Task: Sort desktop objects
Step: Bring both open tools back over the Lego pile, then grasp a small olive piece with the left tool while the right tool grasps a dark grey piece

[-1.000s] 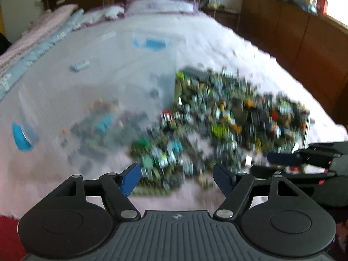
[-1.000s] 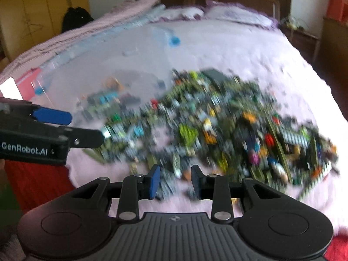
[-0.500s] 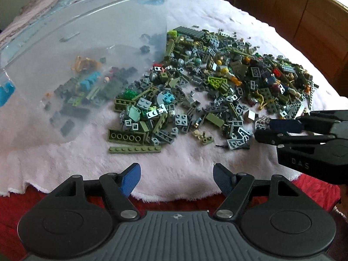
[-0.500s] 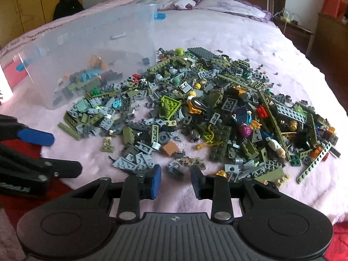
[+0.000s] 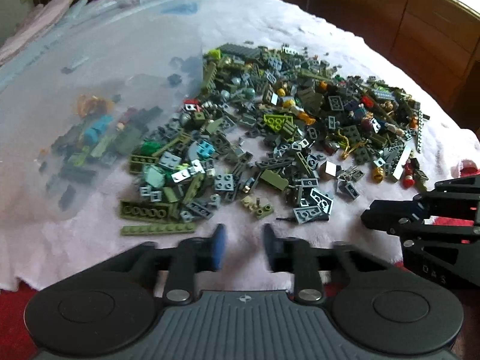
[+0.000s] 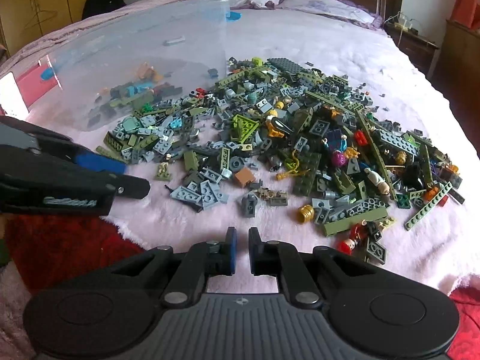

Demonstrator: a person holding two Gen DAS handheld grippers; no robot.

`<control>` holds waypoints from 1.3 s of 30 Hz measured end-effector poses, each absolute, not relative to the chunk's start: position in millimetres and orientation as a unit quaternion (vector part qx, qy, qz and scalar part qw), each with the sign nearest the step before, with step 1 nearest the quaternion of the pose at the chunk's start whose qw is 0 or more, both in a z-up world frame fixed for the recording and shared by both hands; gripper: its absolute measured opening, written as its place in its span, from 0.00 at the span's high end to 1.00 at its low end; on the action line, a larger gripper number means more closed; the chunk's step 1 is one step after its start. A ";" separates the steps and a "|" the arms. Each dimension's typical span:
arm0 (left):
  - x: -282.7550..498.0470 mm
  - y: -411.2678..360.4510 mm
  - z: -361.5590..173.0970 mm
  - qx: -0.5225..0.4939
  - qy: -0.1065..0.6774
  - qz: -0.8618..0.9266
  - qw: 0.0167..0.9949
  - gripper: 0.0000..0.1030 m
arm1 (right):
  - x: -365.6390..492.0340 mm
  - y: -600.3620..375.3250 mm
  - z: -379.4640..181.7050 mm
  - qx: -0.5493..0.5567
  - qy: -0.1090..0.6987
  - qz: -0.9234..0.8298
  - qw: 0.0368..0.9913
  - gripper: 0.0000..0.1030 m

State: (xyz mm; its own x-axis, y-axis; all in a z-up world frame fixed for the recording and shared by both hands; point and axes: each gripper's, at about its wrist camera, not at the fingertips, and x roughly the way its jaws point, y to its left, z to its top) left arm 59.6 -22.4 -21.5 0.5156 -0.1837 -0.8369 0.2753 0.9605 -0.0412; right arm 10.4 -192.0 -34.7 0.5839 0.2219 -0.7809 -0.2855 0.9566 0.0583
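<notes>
A big pile of small building bricks (image 5: 285,132), mostly green and grey, lies spread on a pink fluffy blanket (image 5: 240,219); it also shows in the right wrist view (image 6: 300,144). A clear plastic bin (image 6: 144,69) lies on its side at the pile's left with several bricks inside; it also shows in the left wrist view (image 5: 99,96). My left gripper (image 5: 243,249) hovers near the pile's front edge, jaws partly closed and empty. My right gripper (image 6: 242,249) hovers at the front edge too, its jaws a narrow gap apart with nothing between them.
The blanket covers a bed with pillows (image 6: 324,3) at the far end. A wooden dresser (image 5: 420,24) runs along the right. A red cover (image 6: 60,240) shows below the blanket's front edge. A gold barrel piece (image 6: 306,213) lies near the right gripper.
Both grippers' jaws have narrowed, the left from wide open, the right to a thin gap. The views settled lower and closer over the pile's front edge.
</notes>
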 end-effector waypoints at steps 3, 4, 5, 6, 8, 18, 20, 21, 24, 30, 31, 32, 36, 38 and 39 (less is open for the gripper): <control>66.9 -27.4 -27.9 0.042 0.474 -0.140 0.868 0.77 | 14.1 -192.2 -37.4 -0.032 0.430 0.141 0.891 0.84; 67.7 -27.9 -28.3 0.037 0.472 -0.146 0.869 0.77 | 15.3 -192.3 -38.3 -0.030 0.429 0.140 0.892 0.83; 68.5 -28.3 -28.7 0.032 0.471 -0.150 0.869 0.76 | 16.6 -192.4 -39.3 -0.029 0.428 0.140 0.892 0.83; 69.6 -28.1 -29.7 0.027 0.472 -0.148 0.869 0.75 | 17.8 -192.4 -40.2 -0.027 0.427 0.139 0.893 0.83; 71.7 -27.7 -31.5 0.015 0.474 -0.146 0.868 0.75 | 20.3 -192.6 -42.0 -0.024 0.425 0.138 0.894 0.83; 69.5 -30.0 -29.4 0.019 0.471 -0.143 0.870 0.83 | 21.6 -193.8 -43.7 -0.012 0.415 0.135 0.900 0.92; 65.8 -26.2 -26.6 0.014 0.473 -0.144 0.869 0.83 | 17.4 -194.8 -40.5 -0.011 0.414 0.137 0.900 0.92; 63.2 -23.9 -24.8 0.011 0.474 -0.146 0.869 0.83 | 14.9 -195.1 -38.8 -0.011 0.413 0.139 0.900 0.92; 56.7 -19.2 -21.4 0.005 0.481 -0.160 0.862 0.83 | 7.1 -194.6 -34.3 -0.016 0.413 0.147 0.899 0.92; 45.7 -22.7 -24.3 0.028 0.489 -0.171 0.855 0.78 | -2.0 -188.8 -38.7 -0.030 0.431 0.150 0.889 0.91; 45.1 -22.9 -24.4 0.029 0.489 -0.169 0.855 0.76 | -2.5 -188.8 -38.9 -0.029 0.432 0.149 0.889 0.90; 44.6 -22.6 -23.9 0.029 0.488 -0.169 0.856 0.72 | -3.0 -188.9 -39.0 -0.028 0.433 0.147 0.889 0.89; 43.2 -21.6 -21.9 0.028 0.487 -0.164 0.857 0.60 | -3.9 -189.6 -37.9 -0.028 0.432 0.147 0.890 0.85; 44.1 -22.3 -22.4 0.025 0.489 -0.163 0.857 0.56 | -3.9 -190.0 -38.7 -0.027 0.432 0.147 0.889 0.84; 45.3 -23.5 -23.7 0.024 0.491 -0.164 0.855 0.55 | -3.9 -190.2 -39.3 -0.026 0.433 0.147 0.889 0.84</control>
